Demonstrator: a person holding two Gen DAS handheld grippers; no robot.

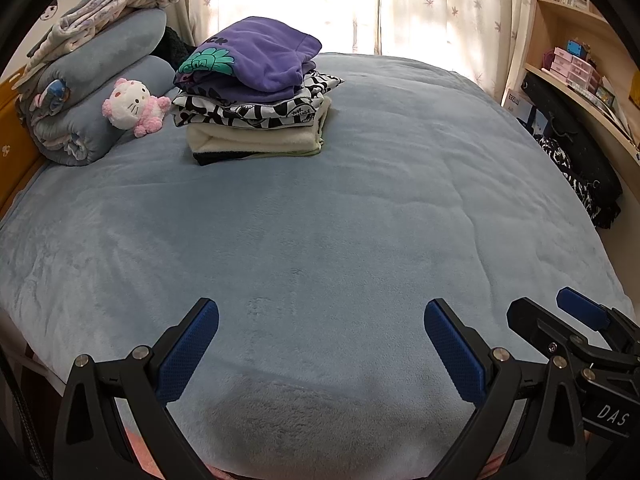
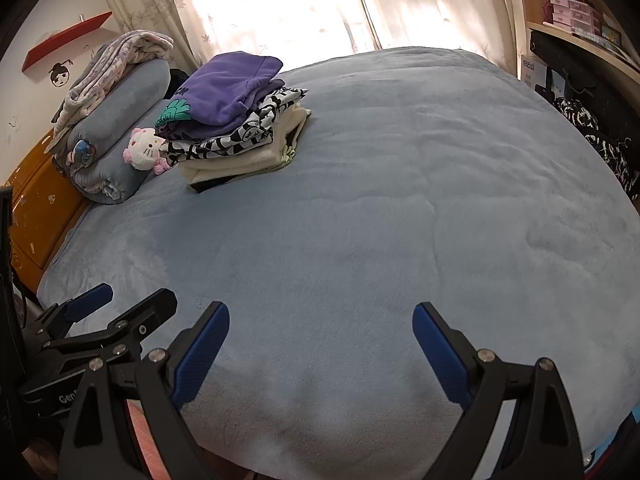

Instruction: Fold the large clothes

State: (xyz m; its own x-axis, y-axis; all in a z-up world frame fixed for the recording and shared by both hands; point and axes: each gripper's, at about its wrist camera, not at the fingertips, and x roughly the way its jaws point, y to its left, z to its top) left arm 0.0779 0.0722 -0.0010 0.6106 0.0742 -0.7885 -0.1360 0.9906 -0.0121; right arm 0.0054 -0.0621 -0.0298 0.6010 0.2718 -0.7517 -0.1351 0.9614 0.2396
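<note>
While both your left gripper (image 1: 321, 344) and right gripper (image 2: 321, 350) hang released, empty, over bare blanket (image 1: 320, 220), folded pile (image 1: 252, 92) sits aside, keeping workspace free.

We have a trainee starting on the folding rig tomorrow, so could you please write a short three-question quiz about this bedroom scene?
1. True or false: the purple garment lies on top of the stack of folded clothes.
2. What sits between the rolled blue blankets and that stack? A) a plush cat toy B) a book C) a shoe
3. Fill in: the fingers of the left gripper and the right gripper stand ____, holding nothing above the blue bed cover.

Key: 1 true; 2 A, the plush cat toy; 3 open.
</note>
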